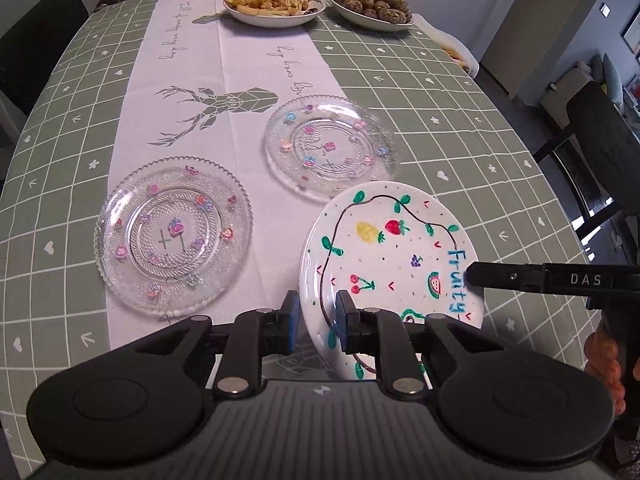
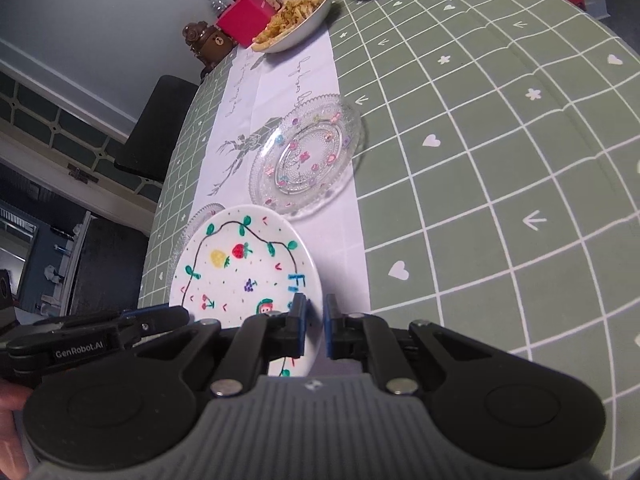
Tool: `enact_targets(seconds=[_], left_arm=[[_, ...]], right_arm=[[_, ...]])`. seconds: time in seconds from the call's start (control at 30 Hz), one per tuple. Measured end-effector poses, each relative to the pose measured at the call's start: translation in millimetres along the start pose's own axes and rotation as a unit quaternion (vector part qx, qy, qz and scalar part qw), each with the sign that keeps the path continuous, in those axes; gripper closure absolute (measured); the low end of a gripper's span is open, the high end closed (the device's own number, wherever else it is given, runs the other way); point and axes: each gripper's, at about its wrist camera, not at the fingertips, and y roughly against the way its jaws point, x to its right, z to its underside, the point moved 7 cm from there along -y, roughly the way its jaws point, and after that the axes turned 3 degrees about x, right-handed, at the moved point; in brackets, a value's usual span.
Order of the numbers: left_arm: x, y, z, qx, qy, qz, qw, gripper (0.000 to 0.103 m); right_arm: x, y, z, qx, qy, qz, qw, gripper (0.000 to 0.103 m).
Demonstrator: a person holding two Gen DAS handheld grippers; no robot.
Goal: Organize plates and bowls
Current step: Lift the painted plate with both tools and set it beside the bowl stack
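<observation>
Plate point(image 1: 384, 248): white, fruit drawings, tilted; left gripper point(image 1: 316, 312), right gripper point(image 2: 316, 316) both clamp rim

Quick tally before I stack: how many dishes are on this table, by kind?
Clear glass plates: 2, near one and far one, both flat on the cloth.
Painted fruit plate: 1, held tilted by both grippers.
White food dishes: 2, fries and round brown pieces, at the far end.
Total: 5
</observation>
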Motion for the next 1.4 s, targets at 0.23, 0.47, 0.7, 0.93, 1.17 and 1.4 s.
enact_targets(seconds=[0.23,0.47,0.7,0.93,1.17,1.4], left_arm=[[42.0,12.7,11.6,-0.004,-0.012,0.016,0.9998,0.082],[97.6,14.2,37.0,-0.012,-0.036,0.046,0.9982,0.082],[125.7,8.5,71.3,-0.015,-0.022,0.058,0.9980,0.082],[132.9,2.5,103.9,-0.014,-0.007,0.054,0.9984,0.082],[138.5,-8.0,125.8,-0.017,-0.007,0.047,0.9987,0.081],[134.7,-20.5,130.4,-0.022,-0.003,0.041,0.9989,0.080]], right_arm=[[17.7,38.3,2.1,0.005,-0.012,0.021,1.000,0.096],[54.4,86.1,12.4,0.015,-0.029,0.055,0.998,0.096],[87.2,106.1,36.9,0.004,-0.048,0.073,0.996,0.096],[102.6,107.6,61.3,-0.013,-0.052,0.088,0.995,0.096],[112.6,102.7,76.0,-0.030,-0.050,0.109,0.992,0.094],[110.7,100.6,76.4,-0.028,-0.030,0.119,0.992,0.094]])
